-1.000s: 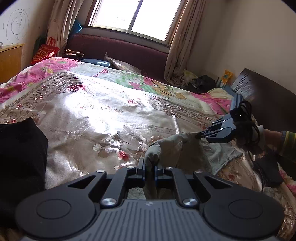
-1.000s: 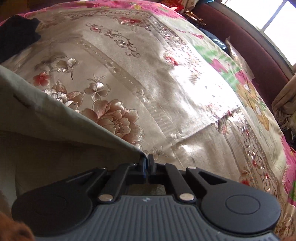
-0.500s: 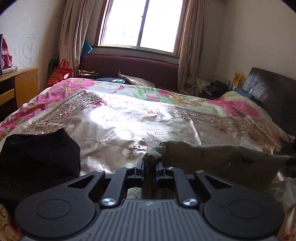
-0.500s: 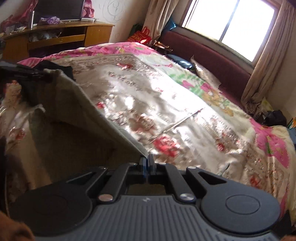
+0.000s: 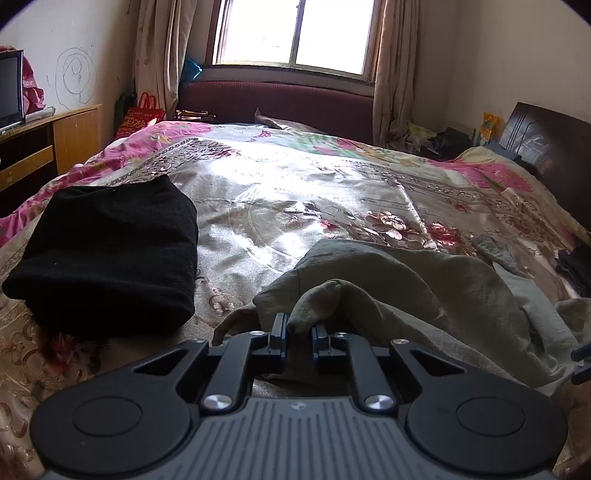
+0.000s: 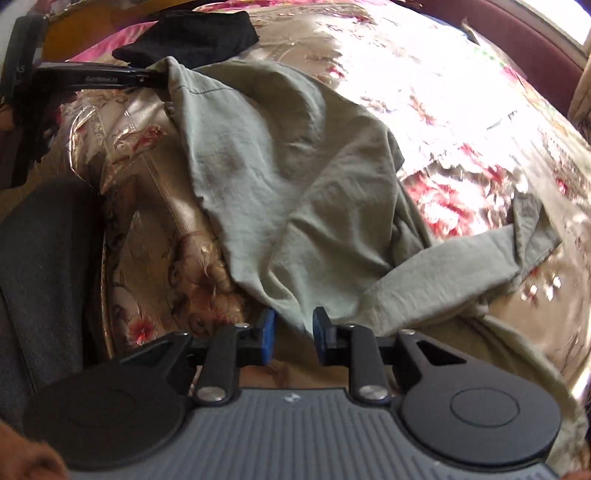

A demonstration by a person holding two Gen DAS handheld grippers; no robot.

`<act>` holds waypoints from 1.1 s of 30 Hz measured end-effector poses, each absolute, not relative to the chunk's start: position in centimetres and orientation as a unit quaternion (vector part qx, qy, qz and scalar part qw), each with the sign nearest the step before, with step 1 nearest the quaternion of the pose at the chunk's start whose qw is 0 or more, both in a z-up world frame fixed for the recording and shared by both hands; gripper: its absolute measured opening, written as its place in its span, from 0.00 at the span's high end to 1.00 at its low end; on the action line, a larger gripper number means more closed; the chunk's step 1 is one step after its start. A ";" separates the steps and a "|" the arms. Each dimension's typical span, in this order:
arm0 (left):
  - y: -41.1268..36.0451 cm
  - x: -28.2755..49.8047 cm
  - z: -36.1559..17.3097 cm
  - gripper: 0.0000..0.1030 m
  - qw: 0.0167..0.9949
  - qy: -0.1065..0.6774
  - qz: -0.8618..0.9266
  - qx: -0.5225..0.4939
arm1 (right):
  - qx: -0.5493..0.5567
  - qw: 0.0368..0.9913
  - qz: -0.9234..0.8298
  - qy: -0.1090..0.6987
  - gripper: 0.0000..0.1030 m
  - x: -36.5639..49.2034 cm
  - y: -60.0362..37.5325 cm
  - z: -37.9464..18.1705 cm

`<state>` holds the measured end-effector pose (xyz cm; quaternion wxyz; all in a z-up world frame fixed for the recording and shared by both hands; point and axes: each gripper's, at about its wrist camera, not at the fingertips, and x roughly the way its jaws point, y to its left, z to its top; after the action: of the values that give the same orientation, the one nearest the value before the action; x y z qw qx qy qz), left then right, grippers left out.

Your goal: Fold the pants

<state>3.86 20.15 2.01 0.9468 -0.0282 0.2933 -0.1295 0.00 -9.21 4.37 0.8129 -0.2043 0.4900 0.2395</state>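
Olive-grey pants lie rumpled on the floral bedspread, one part folded over another. My left gripper is shut on a bunched corner of them, low over the bed. The right wrist view shows that same left gripper at the upper left, pinching the far corner of the pants. My right gripper points steeply down at the pants' near edge. Its jaws are opening; a tip of cloth sits between the blue pads and neither pad presses on it.
A folded black garment lies on the bed just left of the pants, also visible as the black garment. A dark grey cloth is at my near left. A wooden cabinet stands left; a dark headboard is right.
The right gripper swung across the bed and its jaws parted, letting go of the pants edge. The left gripper sank toward the bed with its corner; the raised cloth now lies down.
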 end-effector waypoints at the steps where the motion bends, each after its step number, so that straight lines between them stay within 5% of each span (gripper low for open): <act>1: 19.8 3.4 2.2 0.73 0.948 0.286 -0.136 -0.022 | -0.209 0.813 0.244 0.486 0.70 0.3 -9.0 5.1; 11: 15.4 1.2 2.4 0.73 0.953 0.226 -0.200 0.018 | -0.186 0.801 0.342 0.455 0.46 13.2 3.8 11.6; 12: 15.0 1.1 2.4 0.73 0.954 0.222 -0.202 0.023 | -0.201 0.789 0.350 0.464 0.37 14.4 6.2 11.4; 22: 12.6 0.8 2.0 0.73 0.945 0.197 -0.261 0.004 | -0.470 0.700 0.291 0.453 0.32 15.0 18.7 2.3; 24: 12.6 0.4 2.2 0.73 0.946 0.188 -0.264 0.007 | -0.502 0.669 0.265 0.479 0.38 15.8 18.0 0.1; 27: 12.8 0.2 2.5 0.73 0.949 0.174 -0.264 0.018 | -0.482 0.684 0.231 0.497 0.82 17.8 15.5 0.7; 30: 13.3 0.4 2.9 0.73 0.958 0.151 -0.240 0.048 | -0.352 0.753 0.213 0.514 0.91 20.9 12.8 5.1; 33: 14.9 1.4 3.2 0.73 0.967 0.144 -0.206 0.049 | -0.166 0.819 0.227 0.500 0.88 22.8 9.7 9.0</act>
<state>1.38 14.92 3.16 0.9666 0.0490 0.1442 -0.2061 22.80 9.66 8.98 0.8190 -0.1661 0.5001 0.2272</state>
